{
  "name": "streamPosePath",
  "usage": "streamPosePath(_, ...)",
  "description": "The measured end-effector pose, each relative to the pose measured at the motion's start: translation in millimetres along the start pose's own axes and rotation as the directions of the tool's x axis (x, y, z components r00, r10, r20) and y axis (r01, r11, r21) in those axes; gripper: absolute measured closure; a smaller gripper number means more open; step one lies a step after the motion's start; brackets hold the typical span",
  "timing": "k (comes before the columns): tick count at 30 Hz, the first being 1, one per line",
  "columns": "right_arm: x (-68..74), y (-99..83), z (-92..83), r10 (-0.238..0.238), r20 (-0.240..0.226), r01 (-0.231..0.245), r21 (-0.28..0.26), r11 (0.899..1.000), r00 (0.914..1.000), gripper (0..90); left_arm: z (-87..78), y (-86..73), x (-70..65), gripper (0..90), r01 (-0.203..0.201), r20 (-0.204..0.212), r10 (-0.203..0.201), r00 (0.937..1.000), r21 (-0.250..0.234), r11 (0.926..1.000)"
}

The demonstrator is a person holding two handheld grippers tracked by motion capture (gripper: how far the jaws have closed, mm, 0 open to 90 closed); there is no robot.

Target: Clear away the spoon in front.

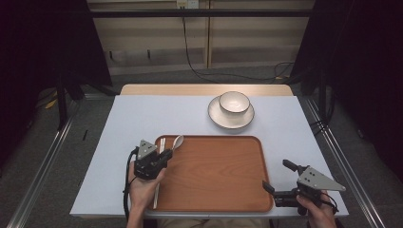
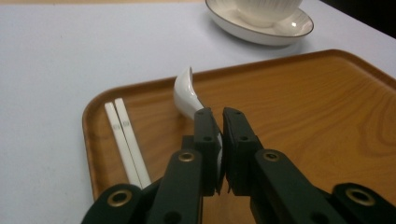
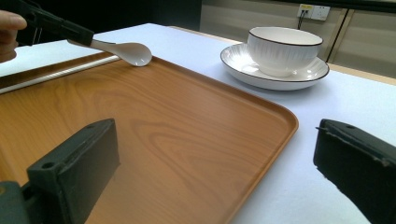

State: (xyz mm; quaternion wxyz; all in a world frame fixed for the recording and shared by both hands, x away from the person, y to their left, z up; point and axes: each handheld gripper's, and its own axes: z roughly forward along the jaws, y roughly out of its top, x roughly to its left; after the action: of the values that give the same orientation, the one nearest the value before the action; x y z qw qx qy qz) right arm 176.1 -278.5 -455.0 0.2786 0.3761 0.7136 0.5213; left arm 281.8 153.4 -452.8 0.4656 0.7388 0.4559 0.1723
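spoon (image 2: 187, 91) | left tongs (image 2: 219, 122) clamped on its handle, bowl over tray (image 2: 299, 116) | right tongs (image 3: 215, 158) wide open, empty

From above I see my left gripper (image 1: 163, 156) over the wooden tray's (image 1: 218, 175) left edge, jaws closed on the white spoon's (image 1: 177, 141) handle. White chopsticks (image 1: 158, 176) lie along that edge. Right gripper (image 1: 277, 179) sits off the tray's near right corner, jaws apart. Bowl (image 1: 234, 101) sits on plate (image 1: 231, 118) beyond.
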Motion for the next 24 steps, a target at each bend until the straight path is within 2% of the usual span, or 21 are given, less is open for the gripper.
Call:
streamPosePath(7,-0.3,0.0,0.1,0.0,-0.002,0.0,-0.001,1.0,1.0,0.0,5.5,-6.5,-1.3,85.1,-0.002,-0.012,0.002,0.9999,0.043,0.9991)
streamPosePath(9,-0.6,-0.1,0.3,0.0,-0.003,0.0,0.0,1.0,1.0,0.0,6.4,-9.0,-2.3,85.0,0.009,-0.023,-0.009,0.9997,0.024,0.9997)
streamPosePath(14,-0.5,0.0,0.3,-0.001,-0.004,0.001,0.0,1.0,1.0,0.0,10.0,-12.4,-3.1,85.0,-0.015,-0.031,0.018,0.9993,0.077,0.9969)
streamPosePath(18,-0.4,0.1,0.5,-0.001,-0.003,0.001,0.0,1.0,1.0,0.0,12.2,-14.2,-5.7,85.0,-0.011,-0.03,0.014,0.9995,0.083,0.9964)
streamPosePath(24,-0.6,0.0,0.1,0.002,0.0,-0.002,-0.002,1.0,1.0,0.0,17.5,-14.9,-4.7,84.9,0.008,-0.041,-0.002,0.9992,0.14,0.9901)
